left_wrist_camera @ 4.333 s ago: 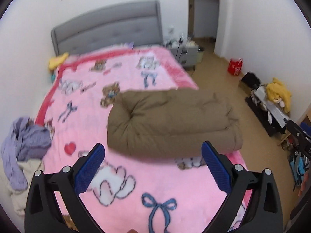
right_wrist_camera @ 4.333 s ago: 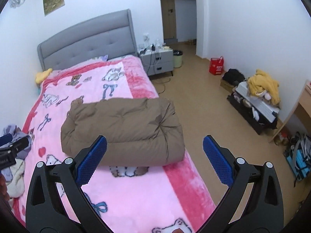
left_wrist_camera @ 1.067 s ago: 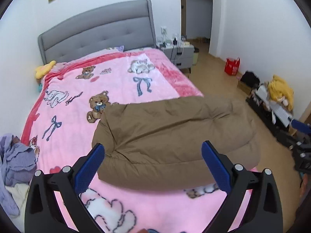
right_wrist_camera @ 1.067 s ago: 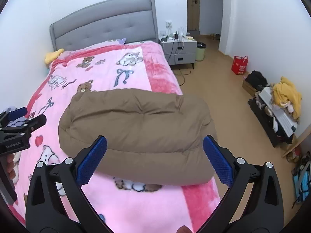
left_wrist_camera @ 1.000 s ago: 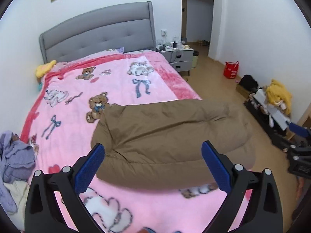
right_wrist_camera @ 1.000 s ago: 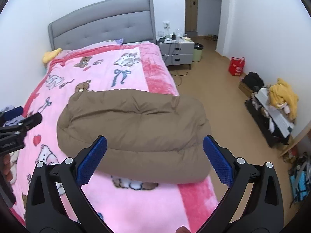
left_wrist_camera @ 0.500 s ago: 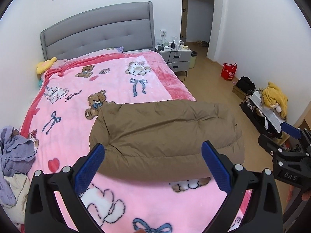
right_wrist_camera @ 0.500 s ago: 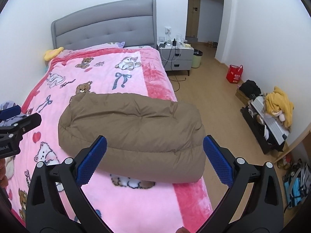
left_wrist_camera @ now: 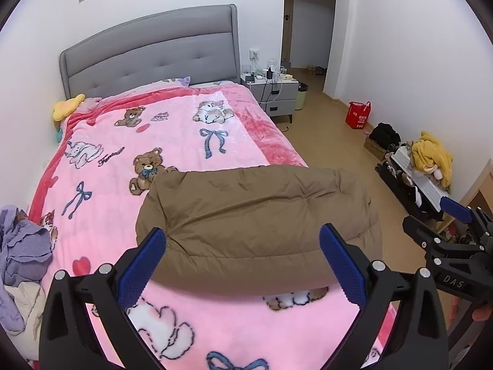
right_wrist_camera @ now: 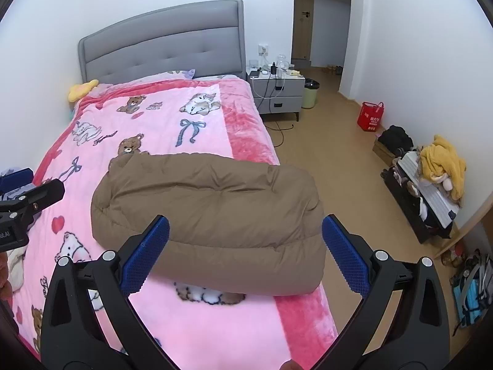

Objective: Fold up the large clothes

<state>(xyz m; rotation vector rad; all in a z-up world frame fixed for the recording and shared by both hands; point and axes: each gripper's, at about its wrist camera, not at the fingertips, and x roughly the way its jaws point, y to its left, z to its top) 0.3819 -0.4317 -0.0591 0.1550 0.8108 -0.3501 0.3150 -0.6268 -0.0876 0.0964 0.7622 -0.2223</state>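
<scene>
Both tongs identical: left tongs (left_wrist_camera: 243, 262) and right tongs (right_wrist_camera: 245, 254) have black angular frames, silver screw heads, blue textured pads (right_wrist_camera: 144, 254); white "DAS" lettering on one.

We can't see the brown coat's (left_wrist_camera: 258, 215) sleeves or front, all tucked inside the folded bundle, and its near edge sits behind the left gripper's (left_wrist_camera: 243, 265) blue pads. The clothes pile (left_wrist_camera: 21, 256) is cut by the left edge. The nightstand (right_wrist_camera: 277, 92) clutter is too small for us to name.

Pink blanket (left_wrist_camera: 191, 141), grey headboard (left_wrist_camera: 154, 55) (tufted), nightstand (right_wrist_camera: 277, 92), red bag (left_wrist_camera: 358, 116).
</scene>
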